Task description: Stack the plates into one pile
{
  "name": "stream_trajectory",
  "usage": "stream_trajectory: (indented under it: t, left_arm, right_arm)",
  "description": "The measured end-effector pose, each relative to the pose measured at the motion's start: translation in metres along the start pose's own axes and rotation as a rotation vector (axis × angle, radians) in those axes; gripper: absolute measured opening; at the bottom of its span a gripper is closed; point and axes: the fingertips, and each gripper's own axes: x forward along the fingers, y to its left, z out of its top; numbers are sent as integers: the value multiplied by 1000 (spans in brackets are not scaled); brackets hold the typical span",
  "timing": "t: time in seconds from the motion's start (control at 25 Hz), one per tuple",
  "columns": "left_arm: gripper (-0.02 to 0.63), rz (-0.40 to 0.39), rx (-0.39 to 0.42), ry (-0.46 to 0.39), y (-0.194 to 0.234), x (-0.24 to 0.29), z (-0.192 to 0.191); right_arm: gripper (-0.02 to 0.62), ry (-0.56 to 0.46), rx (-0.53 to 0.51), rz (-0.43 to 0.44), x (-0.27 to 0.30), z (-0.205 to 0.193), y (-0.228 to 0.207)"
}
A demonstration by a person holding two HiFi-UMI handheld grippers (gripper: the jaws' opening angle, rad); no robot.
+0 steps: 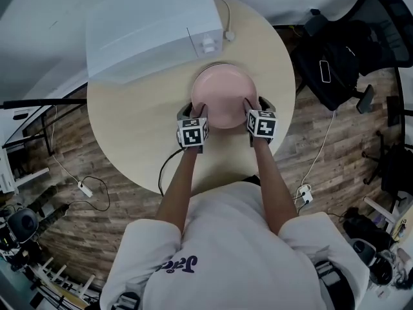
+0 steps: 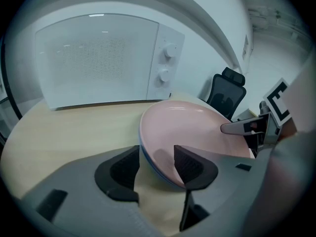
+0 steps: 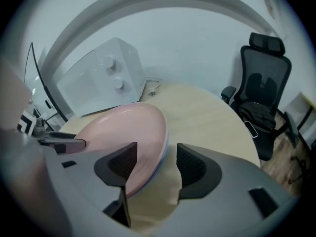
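**Pink plate set on the pile, both grippers loose at its rim**

The pink plate (image 1: 222,92) lies near the middle of the round tabletop (image 1: 129,128), just before a white microwave (image 1: 148,28). A blue plate edge (image 2: 148,164) shows beneath it. The left gripper (image 2: 157,166) and right gripper (image 3: 157,164) straddle its near rim, jaws spread, pads not pressing. Stacking looks done. Next, both grippers should probably back away without nudging the pile.

Hidden under the pink plate (image 2: 187,127)
Only a thin blue rim (image 2: 150,167) shows beneath; how many plates is unclear.
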Motion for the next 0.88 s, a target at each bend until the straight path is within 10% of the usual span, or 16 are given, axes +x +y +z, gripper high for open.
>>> stream_trajectory:
  t: [0.32, 0.72, 0.88]
  left_arm:
    - [218, -34, -2, -113, 9, -48, 33]
    - [207, -24, 4, -519, 17, -182, 155]
    - [130, 46, 86, -628, 21, -236, 176]
  right_arm:
    - [241, -166, -57, 96, -35, 61, 34]
    - [236, -490, -262, 267, -136, 165, 174]
    - [63, -605, -384, 209, -181, 181, 213]
